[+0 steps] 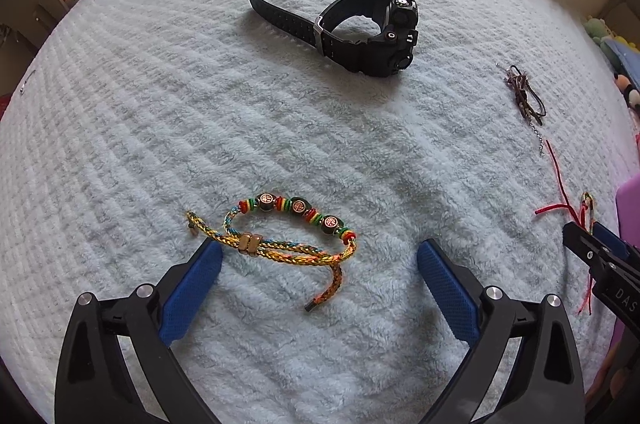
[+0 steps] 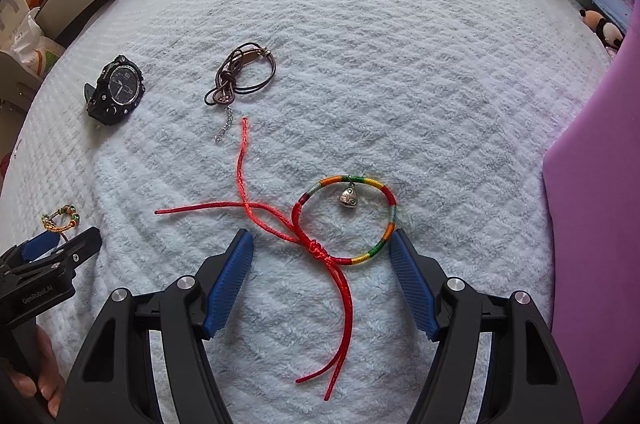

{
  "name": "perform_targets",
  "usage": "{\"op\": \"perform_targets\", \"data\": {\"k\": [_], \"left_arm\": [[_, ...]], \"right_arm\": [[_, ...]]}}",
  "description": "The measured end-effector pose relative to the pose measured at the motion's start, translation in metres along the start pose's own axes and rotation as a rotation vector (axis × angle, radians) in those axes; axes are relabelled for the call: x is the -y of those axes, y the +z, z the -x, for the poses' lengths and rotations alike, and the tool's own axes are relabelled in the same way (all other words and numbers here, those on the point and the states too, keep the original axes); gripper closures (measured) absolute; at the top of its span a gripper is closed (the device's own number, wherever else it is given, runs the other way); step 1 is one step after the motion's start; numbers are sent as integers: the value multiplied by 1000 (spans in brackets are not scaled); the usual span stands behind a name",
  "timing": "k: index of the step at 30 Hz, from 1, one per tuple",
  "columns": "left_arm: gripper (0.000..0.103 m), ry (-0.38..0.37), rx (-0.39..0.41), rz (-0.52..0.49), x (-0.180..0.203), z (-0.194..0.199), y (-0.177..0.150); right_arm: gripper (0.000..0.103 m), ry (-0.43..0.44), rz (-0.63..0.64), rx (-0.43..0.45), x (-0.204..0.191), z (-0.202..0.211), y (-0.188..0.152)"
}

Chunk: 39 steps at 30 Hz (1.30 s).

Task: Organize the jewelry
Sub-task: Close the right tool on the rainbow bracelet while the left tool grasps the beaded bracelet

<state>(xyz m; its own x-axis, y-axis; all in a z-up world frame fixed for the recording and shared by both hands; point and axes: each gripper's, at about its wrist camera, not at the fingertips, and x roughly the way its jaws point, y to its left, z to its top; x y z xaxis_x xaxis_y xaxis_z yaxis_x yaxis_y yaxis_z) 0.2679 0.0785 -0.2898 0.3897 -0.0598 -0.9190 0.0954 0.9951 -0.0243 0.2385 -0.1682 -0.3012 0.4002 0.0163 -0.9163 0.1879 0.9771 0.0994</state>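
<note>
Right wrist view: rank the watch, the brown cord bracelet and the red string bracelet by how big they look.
1. Red string bracelet, largest by far, though it lies nearest the camera.
2. Brown cord bracelet and watch: these look about alike, and both lie farther off, so I would not rank them.

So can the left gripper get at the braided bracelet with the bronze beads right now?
Probably yes. The left gripper is open, its blue fingers either side of the braided beaded bracelet on the white blanket, with nothing covering it.
</note>
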Motion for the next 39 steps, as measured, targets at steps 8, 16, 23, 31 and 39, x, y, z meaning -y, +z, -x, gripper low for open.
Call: {"op": "perform_targets", "data": {"k": [8,16,23,31,39], "left_arm": [[7,23,64,-18,4,-2,-5],[33,8,79,-55,7,7,-16],[84,-39,94,-135,24,20,-16],[96,-61,111,-129,20,34,-14],[96,-49,139,-150,18,47,-17]], "right_arm": [[36,-13,32,23,-6,-3,2],[59,-4,65,34,-16,1,0],[71,6,77,37,-19,6,-2],[85,21,106,42,-29,14,-8],[85,27,111,40,-33,18,-13]]}}
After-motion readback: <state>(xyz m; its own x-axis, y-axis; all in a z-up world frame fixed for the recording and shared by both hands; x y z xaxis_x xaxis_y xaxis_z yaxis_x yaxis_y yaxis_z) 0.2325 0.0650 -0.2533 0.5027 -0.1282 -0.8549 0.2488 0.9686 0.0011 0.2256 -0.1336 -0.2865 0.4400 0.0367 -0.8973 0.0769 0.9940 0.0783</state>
